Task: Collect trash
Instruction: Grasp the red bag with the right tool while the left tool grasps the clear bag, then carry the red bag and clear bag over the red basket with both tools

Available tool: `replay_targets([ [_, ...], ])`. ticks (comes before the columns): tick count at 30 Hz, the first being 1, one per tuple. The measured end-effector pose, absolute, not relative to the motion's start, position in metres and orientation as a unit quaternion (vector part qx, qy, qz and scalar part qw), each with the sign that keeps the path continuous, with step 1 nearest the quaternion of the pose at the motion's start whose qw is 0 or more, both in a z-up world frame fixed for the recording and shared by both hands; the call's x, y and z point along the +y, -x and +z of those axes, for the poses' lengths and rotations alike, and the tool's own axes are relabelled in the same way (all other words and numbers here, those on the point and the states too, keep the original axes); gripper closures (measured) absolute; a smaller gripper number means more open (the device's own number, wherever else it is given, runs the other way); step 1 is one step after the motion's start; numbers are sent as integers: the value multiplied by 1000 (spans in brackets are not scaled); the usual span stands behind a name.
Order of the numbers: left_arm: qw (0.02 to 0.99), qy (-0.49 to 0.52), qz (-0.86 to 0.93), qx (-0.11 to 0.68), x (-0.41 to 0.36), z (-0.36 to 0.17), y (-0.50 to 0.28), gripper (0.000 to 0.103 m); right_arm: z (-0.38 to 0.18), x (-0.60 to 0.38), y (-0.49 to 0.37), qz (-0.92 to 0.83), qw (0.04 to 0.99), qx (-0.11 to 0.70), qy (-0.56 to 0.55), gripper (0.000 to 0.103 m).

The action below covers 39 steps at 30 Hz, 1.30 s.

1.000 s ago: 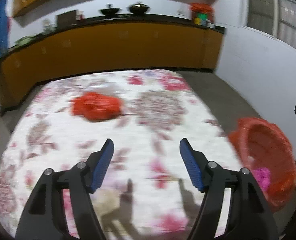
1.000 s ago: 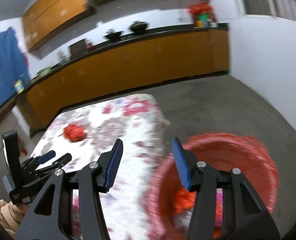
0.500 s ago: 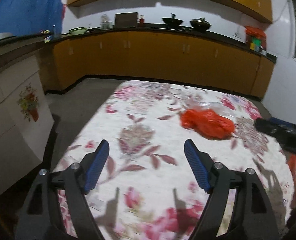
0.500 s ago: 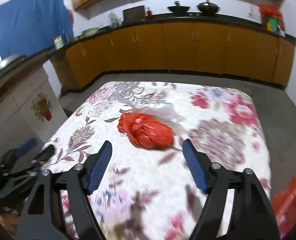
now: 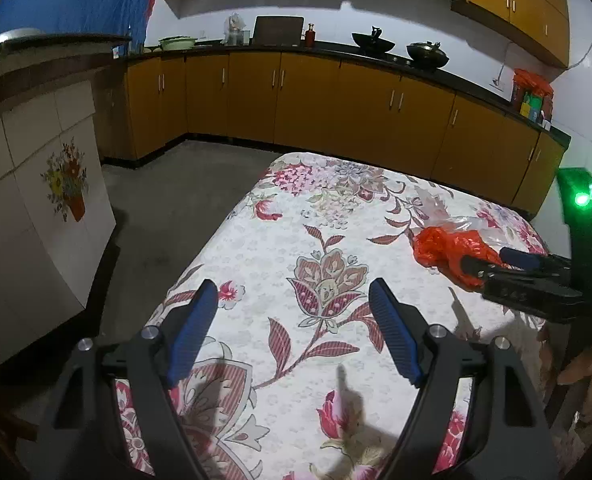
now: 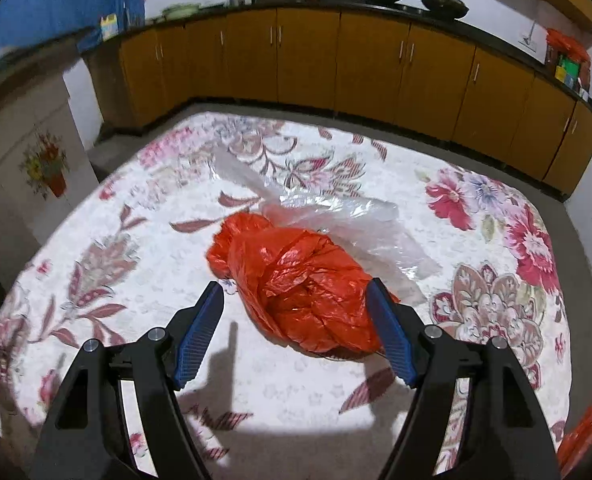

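Right wrist: right gripper (image 6: pixel 296 328) spread, jaws just opened, straddling orange plastic bag (image 6: pixel 296 288) on floral tablecloth (image 6: pixel 376 392), not pinching.
Bag looks light, soft, crinkly, slippery; grab the bunched middle. Left gripper (image 5: pixel 296 332) spread, empty.

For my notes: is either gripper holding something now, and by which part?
Nothing is held. Right gripper is open around the red bag; left gripper is open, empty.

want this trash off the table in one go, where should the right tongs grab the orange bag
Grip the orange bag across its fat crumpled middle, coming from the near side as the right tongs now point. They are open, and the bag lies lengthwise between them. Keep off the clear plastic lying behind it, touching or tucked under.
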State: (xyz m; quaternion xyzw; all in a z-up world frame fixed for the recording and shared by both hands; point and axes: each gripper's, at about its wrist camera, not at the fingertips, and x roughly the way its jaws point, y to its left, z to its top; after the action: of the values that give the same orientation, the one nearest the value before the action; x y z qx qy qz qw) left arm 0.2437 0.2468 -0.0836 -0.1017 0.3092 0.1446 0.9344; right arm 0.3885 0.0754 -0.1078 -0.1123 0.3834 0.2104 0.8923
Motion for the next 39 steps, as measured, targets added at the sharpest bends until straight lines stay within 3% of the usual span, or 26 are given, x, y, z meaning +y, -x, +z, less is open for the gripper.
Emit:
replay_targets([
  [3,934,105,143,311,249,-85,-245,26,-117,82,-395,199,888,393,131,30],
  [6,934,103,141,312,248,-86,-246,26,-121,80,-398,193,888,397,130,53],
  [10,934,103,138,314,245,-86,-248,26,-117,68,-394,205,888,396,112,66],
  [24,937,91,80,327,197,-81,-287,24,-88,-25,-331,211,901,376,43,69],
  [32,941,25,21,337,147,-73,-379,24,-64,-96,-322,145,926,348,-13,69],
  [39,920,-27,2,391,113,-97,-457,23,-69,-118,-323,136,924,355,-34,69],
])
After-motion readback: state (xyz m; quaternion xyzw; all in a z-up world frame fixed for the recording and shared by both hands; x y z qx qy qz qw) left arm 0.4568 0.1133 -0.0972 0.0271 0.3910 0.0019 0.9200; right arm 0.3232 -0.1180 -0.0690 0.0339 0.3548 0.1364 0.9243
